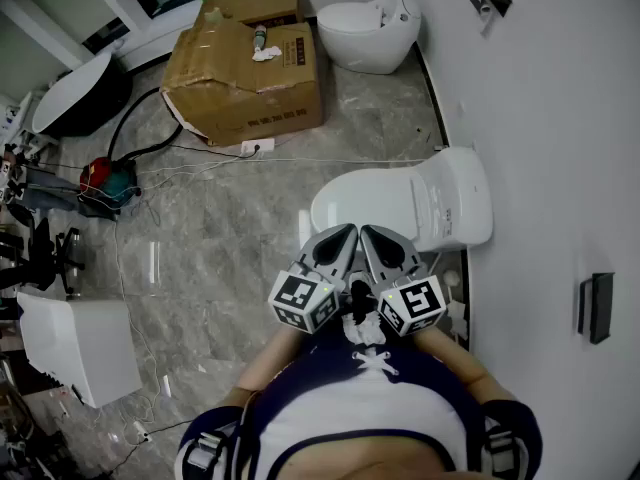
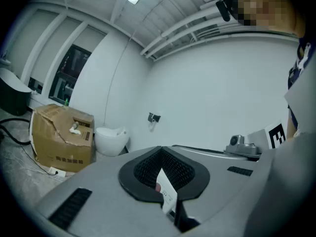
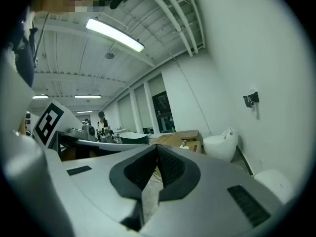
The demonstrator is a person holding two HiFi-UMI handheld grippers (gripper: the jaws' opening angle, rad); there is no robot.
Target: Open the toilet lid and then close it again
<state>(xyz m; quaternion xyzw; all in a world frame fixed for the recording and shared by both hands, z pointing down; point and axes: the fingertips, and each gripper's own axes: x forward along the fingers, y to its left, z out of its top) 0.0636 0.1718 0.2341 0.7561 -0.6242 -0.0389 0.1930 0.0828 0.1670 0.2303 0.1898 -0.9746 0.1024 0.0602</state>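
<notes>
Left gripper (image 1: 343, 236): jaws pressed together, no task object in them. In the left gripper view a small white tag (image 2: 166, 190) sits at the seam, and I cannot tell whether it belongs to the gripper.
Right gripper (image 1: 372, 236): jaws also clenched, nothing between them.
Both are held side by side close to the person's chest, tips nearly touching and pointing forward, a little below level.

Toilet (image 1: 455, 198): on the floor straight ahead of and below the tips, its back against the wall (image 1: 560, 118).
Lid (image 1: 365, 200): down, task not yet begun. In the head view the tips overlap the lid's near side edge; height above it cannot be read.

Key relation: the lid's long axis runs across the line the grippers point along, not with it. The hinge end is to the right, by the wall. The free front edge is to the left, toward open floor (image 1: 230, 228).
- Left gripper is nearer the front edge.
- Right gripper is nearer the hinge end.

Judgement: lifting will likely go best from the front edge, so the left gripper looks better placed. It must drop and shift left to get under the rim. The jaws need to part to pinch the rim, or stay closed and hook it.

A second toilet (image 1: 370, 33) and a box (image 1: 245, 63) stand well apart, farther off.
</notes>
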